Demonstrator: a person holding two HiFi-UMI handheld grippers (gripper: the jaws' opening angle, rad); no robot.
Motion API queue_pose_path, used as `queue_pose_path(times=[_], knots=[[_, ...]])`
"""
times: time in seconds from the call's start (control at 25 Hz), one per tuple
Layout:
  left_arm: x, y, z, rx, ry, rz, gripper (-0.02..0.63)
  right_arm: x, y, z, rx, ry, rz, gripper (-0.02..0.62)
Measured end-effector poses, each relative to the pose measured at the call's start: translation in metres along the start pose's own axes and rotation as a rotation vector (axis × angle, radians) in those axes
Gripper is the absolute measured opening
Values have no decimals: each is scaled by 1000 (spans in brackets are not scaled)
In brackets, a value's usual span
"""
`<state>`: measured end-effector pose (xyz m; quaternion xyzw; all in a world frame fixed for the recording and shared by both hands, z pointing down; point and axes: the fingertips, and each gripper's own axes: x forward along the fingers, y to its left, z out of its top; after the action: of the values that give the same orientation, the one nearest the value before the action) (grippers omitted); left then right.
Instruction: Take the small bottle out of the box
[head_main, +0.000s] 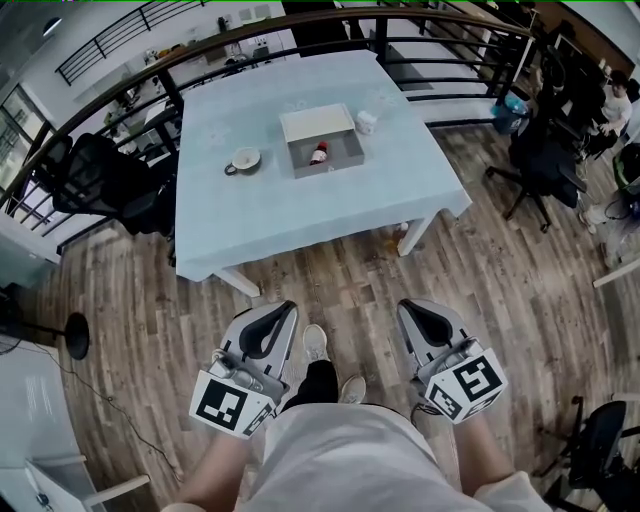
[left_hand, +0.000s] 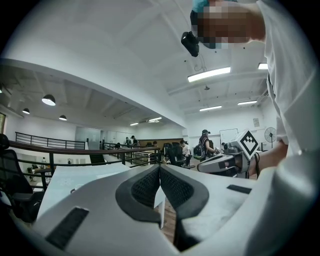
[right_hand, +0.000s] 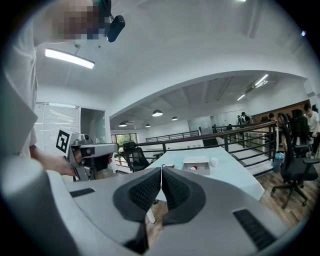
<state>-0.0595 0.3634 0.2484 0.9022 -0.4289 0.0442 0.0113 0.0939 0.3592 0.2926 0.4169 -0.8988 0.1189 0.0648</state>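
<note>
On the light blue table (head_main: 250, 225) stands an open grey box (head_main: 342, 160) with a white raised lid. Inside it lies the small bottle (head_main: 318, 153), clear with a red cap. The right gripper view shows the box (right_hand: 196, 164) and the bottle (right_hand: 192, 168) far ahead. My left gripper (head_main: 285, 306) and right gripper (head_main: 407, 305) are held low over the wooden floor, well short of the table's near edge. Both point toward the table. Each has its jaws shut with nothing between the pads, as seen at the left gripper (left_hand: 159, 167) and the right gripper (right_hand: 161, 170).
A cup on a saucer (head_main: 244, 160) sits left of the box, a small white jar (head_main: 366, 122) to its right. Black office chairs (head_main: 100, 180) stand left and right of the table, a dark railing (head_main: 200, 50) runs behind it. People (left_hand: 205, 145) are far off.
</note>
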Motion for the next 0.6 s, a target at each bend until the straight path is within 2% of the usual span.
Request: queue_pose_path(times=[0.6], knots=[[68, 71, -21, -33, 21, -36, 20, 82, -45, 3, 23, 36, -24, 22]])
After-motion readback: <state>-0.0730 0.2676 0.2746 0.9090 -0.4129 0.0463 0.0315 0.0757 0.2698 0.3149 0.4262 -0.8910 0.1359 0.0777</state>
